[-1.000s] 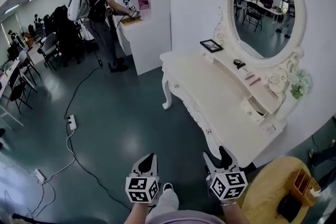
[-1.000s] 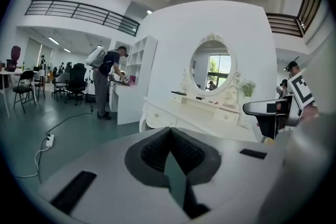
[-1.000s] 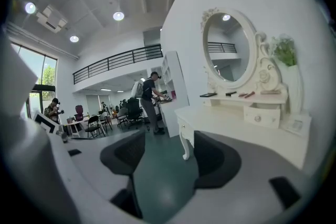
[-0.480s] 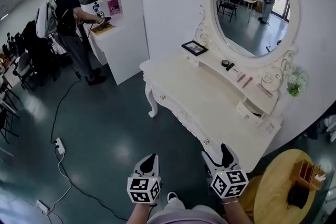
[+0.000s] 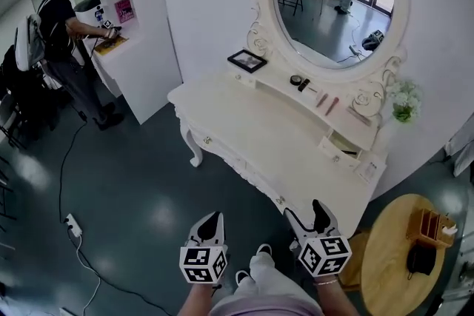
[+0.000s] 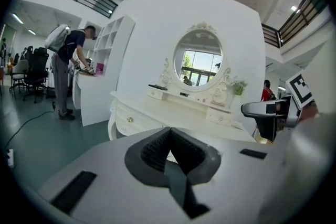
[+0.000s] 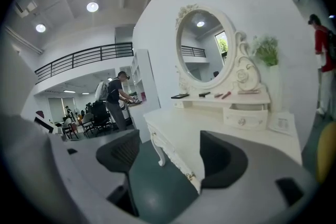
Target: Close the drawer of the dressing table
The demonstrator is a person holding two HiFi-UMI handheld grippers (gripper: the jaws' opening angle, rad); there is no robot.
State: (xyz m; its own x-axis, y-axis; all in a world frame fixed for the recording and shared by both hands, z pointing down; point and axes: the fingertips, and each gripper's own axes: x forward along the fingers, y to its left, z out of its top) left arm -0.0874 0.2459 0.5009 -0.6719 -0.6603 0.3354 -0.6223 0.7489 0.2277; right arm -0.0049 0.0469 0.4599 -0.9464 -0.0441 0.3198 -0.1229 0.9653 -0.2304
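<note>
The small drawer (image 5: 341,146) stands pulled out of the raised back shelf (image 5: 296,96), right of centre in the head view. It lies above and slightly right of the right hand-held gripper (image 5: 305,212), the nearer one, and well apart from it. That gripper's jaws have just been opening and stand wide, with nothing between them. The left hand-held gripper (image 5: 209,224) has its jaws together. The drawer's front runs upper left to lower right and faces lower left across the surface (image 5: 252,129).
</note>
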